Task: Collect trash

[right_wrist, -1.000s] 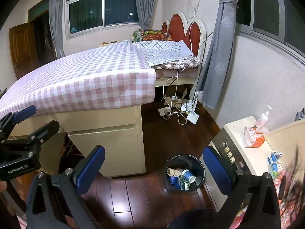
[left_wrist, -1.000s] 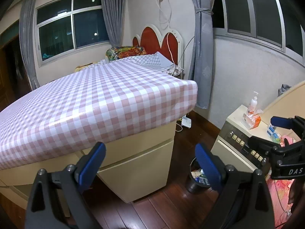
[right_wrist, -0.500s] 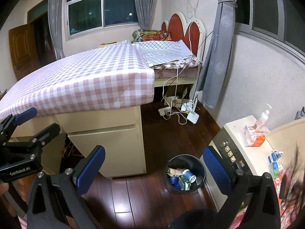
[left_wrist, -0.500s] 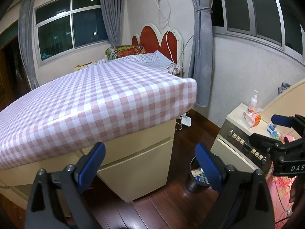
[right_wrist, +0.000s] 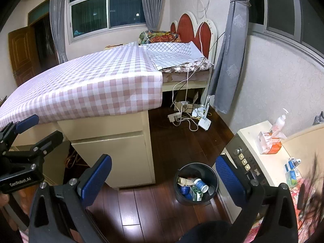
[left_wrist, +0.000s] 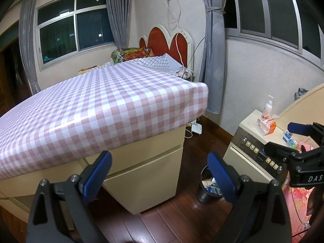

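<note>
Holding my left gripper and right gripper above the trash bin (already part-filled), jaws wide, empty.

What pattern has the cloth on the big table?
The cloth has pink and white checks, seen best in the left wrist view.

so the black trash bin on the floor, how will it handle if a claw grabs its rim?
The black trash bin looks like thin plastic, so probably light. It holds cartons and a cup loosely, so tilting would likely spill them. The rim might flex under a one-sided grip.
</note>
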Demonstrator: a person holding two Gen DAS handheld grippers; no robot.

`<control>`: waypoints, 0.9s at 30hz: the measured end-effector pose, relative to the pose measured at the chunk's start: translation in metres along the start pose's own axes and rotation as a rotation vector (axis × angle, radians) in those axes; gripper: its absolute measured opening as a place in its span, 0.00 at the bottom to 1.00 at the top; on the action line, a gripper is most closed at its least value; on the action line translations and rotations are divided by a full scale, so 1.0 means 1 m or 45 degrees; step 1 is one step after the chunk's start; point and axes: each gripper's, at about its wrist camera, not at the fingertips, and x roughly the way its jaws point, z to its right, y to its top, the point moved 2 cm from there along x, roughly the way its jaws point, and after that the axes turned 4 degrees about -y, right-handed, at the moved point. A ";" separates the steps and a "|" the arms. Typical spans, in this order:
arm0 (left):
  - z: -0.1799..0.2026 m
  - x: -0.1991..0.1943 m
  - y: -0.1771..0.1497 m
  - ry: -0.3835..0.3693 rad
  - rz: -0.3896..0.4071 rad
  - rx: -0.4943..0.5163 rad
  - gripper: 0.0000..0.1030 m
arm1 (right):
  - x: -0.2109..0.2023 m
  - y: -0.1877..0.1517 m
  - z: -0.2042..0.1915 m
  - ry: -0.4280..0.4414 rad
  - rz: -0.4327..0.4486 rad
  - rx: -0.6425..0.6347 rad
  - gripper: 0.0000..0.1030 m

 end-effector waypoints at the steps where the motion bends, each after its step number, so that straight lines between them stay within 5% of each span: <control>1: 0.000 0.000 -0.001 -0.002 0.000 -0.002 0.94 | 0.000 0.000 0.000 0.000 0.000 0.001 1.00; 27: -0.009 0.000 -0.002 -0.006 0.005 -0.005 0.97 | 0.000 -0.001 0.001 -0.003 -0.002 0.001 1.00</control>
